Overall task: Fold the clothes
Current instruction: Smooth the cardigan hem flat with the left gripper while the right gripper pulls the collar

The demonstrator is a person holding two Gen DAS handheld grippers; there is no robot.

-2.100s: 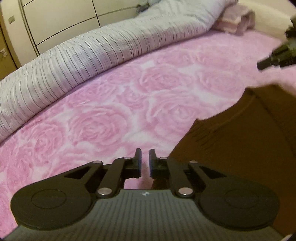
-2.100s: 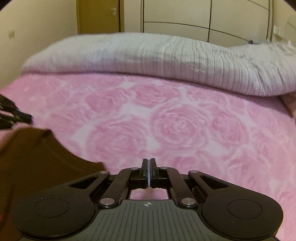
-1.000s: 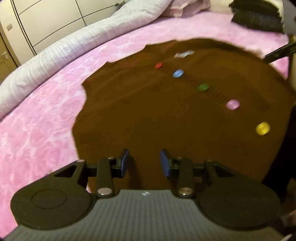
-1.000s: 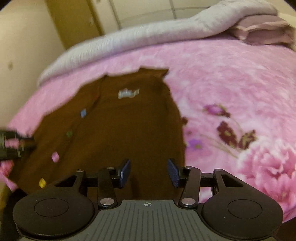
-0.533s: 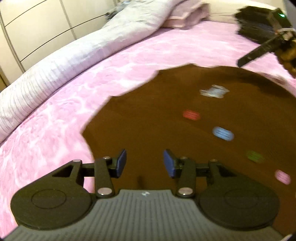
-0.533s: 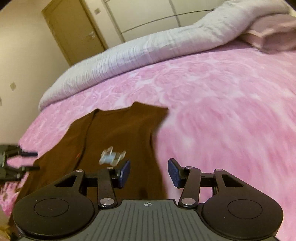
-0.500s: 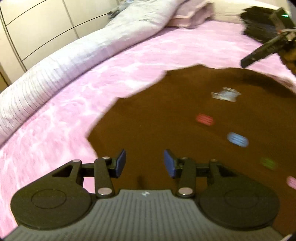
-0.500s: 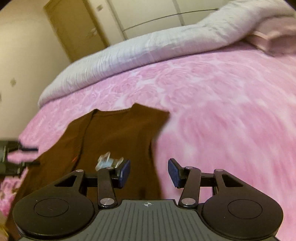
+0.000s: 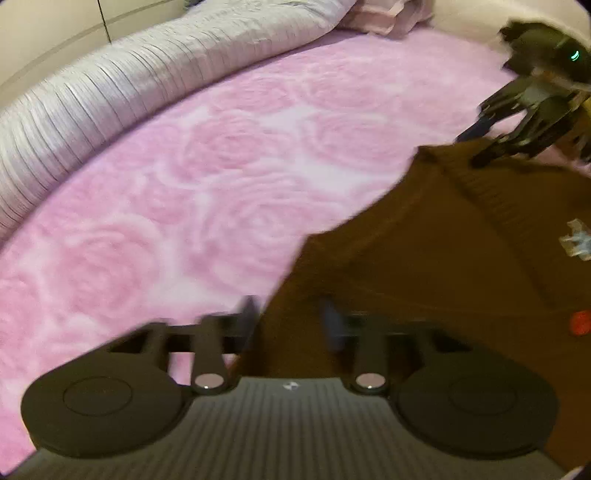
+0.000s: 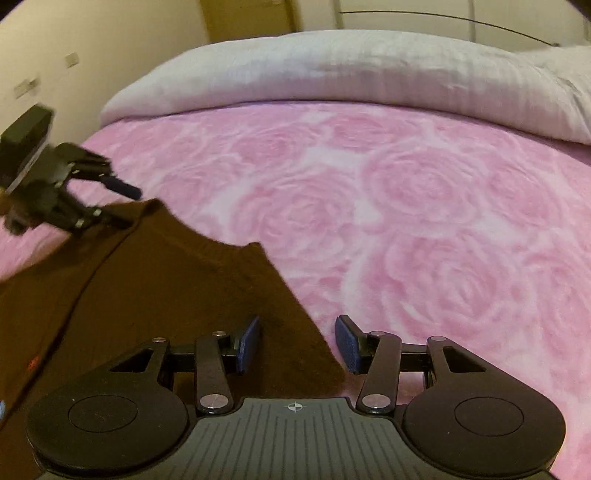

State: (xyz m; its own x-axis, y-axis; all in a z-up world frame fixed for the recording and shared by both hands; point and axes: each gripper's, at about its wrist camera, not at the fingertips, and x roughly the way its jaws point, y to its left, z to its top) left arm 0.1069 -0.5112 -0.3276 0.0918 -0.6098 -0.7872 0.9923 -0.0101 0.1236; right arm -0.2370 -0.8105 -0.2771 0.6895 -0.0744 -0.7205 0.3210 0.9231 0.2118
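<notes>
A brown knitted cardigan point(image 9: 424, 266) lies flat on the pink rose blanket point(image 9: 221, 177), with a white neck label point(image 9: 577, 243) and a red button point(image 9: 580, 322) at the right edge. My left gripper point(image 9: 291, 322) is open, low over one shoulder corner, with the cloth's edge between its fingers. In the right wrist view the cardigan point(image 10: 155, 295) fills the lower left. My right gripper point(image 10: 298, 341) is open over the other shoulder edge. Each gripper shows in the other's view: the right gripper point(image 9: 478, 146) and the left gripper point(image 10: 127, 206), both at the far corners.
A rolled grey striped duvet point(image 9: 129, 85) point(image 10: 369, 70) runs along the far side of the bed. Pink pillows point(image 9: 388, 14) lie at its end. Wardrobe doors point(image 9: 55, 22) and a brown room door point(image 10: 251, 18) stand behind. The blanket point(image 10: 443, 229) stretches bare beyond the cardigan.
Both grippers have moved up the cardigan from its body to its shoulder corners and sit lower. The coloured buttons have slid mostly out of view. Both stay open.
</notes>
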